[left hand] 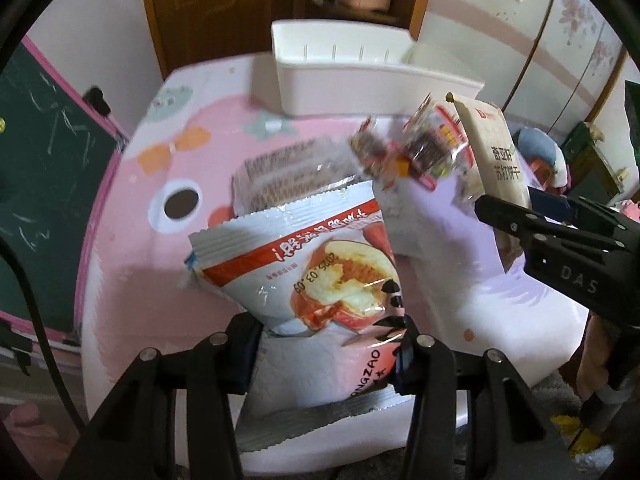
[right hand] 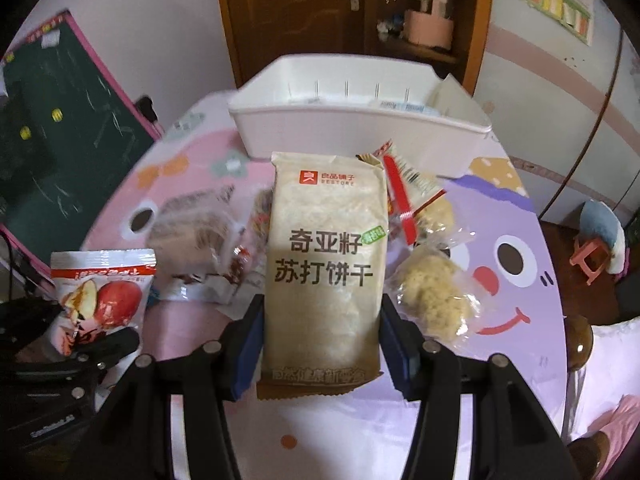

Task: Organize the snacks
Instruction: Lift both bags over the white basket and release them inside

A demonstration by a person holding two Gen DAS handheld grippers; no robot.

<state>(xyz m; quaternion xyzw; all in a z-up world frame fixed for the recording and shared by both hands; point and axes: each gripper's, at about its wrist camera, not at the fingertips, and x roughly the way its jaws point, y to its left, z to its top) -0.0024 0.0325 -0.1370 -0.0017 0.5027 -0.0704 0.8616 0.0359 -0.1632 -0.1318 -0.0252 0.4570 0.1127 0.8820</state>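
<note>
Both loaded: our left gripper [left hand: 326, 346] clamps red-date packet [left hand: 316, 276], right gripper [right hand: 322, 330] clamps cracker pack [right hand: 326, 256]. Slick film, narrow bin [right hand: 360, 128] — we risk slips, collisions.

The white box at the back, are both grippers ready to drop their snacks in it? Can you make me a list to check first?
1. Left gripper holds the red date packet: ok, clamped between both fingers.
2. Right gripper holds the soda cracker pack: ok, squeezed from both sides.
3. White box open on top: ok.
4. Room inside the box: cannot tell; some packets already show at its right end.
5. Grippers apart from each other: ok.
6. Loose snacks on the table under the path: not ok, lift over them.
</note>
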